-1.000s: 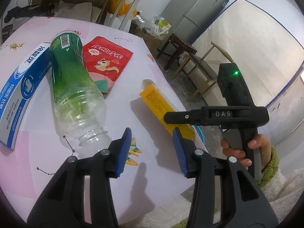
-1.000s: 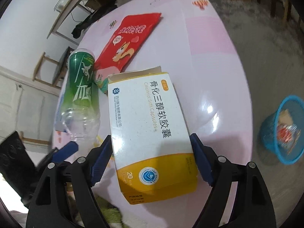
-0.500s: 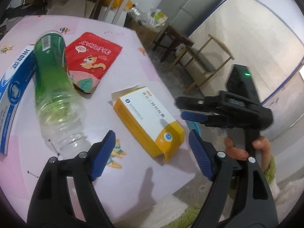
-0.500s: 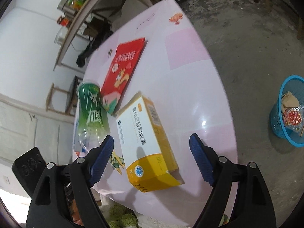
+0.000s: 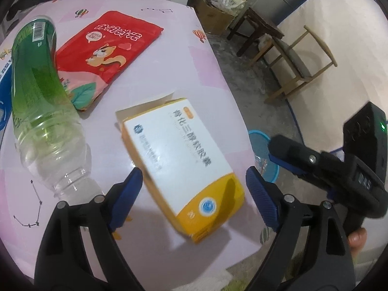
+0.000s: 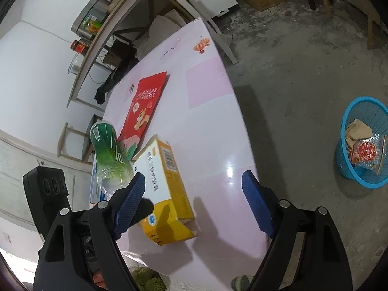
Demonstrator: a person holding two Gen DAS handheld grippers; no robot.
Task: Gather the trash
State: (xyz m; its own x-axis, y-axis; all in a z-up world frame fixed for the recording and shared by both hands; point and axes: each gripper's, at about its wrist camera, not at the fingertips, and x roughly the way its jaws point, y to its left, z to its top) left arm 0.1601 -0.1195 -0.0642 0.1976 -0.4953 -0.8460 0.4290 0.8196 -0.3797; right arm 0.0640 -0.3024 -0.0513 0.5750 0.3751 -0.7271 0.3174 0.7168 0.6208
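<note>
Pink desk [image 5: 169,55] holds trash; the yellow box [image 5: 184,160] lies near its edge, between the left gripper [image 5: 191,194] jaws, wide apart (right gripper [image 6: 194,201] too); next, squeeze it

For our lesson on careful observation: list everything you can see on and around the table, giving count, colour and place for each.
medicine box: 1, white and yellow, lying near the table's front edge
plastic bottle: 1, green and clear, lying left of the box
snack bag: 1, red, flat behind the box
blue and white pack: 1, partly hidden beyond the bottle
table: 1, pink
basket: 1, blue, on the floor, wrappers inside
left gripper: 1, black with blue fingers, open over the box
right gripper: 1, same colours, open
</note>
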